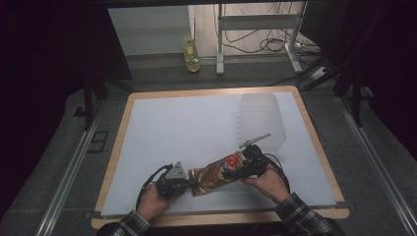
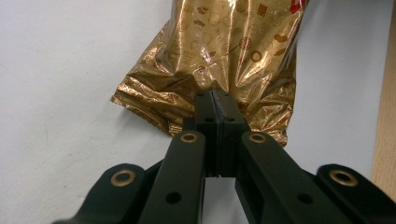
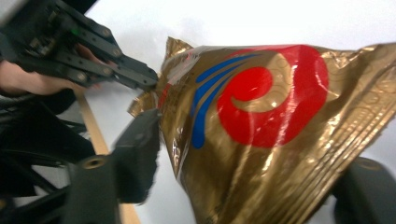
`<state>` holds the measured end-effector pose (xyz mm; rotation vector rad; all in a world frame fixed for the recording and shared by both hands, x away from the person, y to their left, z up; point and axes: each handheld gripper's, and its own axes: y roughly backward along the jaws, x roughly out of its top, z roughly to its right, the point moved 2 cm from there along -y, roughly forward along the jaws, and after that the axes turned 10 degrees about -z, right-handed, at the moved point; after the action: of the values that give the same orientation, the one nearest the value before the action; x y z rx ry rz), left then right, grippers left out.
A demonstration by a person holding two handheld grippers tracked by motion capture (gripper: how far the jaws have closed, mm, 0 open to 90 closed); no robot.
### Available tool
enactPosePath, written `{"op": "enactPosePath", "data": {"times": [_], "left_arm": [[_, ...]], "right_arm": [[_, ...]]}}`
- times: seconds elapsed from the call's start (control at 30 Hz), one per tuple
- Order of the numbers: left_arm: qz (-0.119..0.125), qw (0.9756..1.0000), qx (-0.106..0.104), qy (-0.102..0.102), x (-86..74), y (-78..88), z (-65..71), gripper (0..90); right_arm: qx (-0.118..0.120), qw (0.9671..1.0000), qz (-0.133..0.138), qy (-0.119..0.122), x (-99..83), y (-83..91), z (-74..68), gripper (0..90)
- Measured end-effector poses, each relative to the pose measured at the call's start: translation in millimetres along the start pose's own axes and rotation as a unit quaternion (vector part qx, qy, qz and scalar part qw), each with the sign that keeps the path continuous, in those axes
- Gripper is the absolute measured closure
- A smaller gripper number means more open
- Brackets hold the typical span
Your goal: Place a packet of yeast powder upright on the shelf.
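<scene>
Gold foil snack bag lies near the table's front edge, held between your two grippers | left gripper fingers pinch its crimped end; right gripper fingers straddle the other end, closure unclear | likely light, crinkly, slippery; hold the seams | white mat, clear plastic container beyond; dim room

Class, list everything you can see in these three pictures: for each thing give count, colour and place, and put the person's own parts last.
Snack bag: one, gold with red and blue swirl, near edge of the mat, held at both ends.
Plastic container: one, clear and ribbed, far right of the mat.
Mat: one, white, covering the table.
Table: one, light wood rim.
Bottle: one, yellowish, on the floor beyond the table.
Left claw: black, shut on the bag's crimped end.
Right claw: black, jaws either side of the bag.
Hands: two, in plaid sleeves.
</scene>
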<state>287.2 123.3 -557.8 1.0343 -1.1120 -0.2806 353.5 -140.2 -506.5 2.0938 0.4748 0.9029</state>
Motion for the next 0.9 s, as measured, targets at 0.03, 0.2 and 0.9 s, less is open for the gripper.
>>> {"op": "enactPosePath", "data": {"times": [0.03,0.2,0.9], "left_arm": [[0.000,1.0000,0.000,0.000,0.0,0.0,0.0,89.7],[-0.002,1.0000,-0.002,0.002,0.3,0.3,-0.3,89.7],[0.043,0.9984,0.031,0.016,2.4,14.7,1.0,60.5]], "right_arm": [[0.007,1.0000,0.000,-0.005,1.7,-0.2,0.0,40.2],[0.025,0.9996,-0.006,-0.008,7.8,0.2,-2.1,58.2],[0.007,0.9976,-0.006,0.068,14.6,25.5,-19.0,74.1]]}}
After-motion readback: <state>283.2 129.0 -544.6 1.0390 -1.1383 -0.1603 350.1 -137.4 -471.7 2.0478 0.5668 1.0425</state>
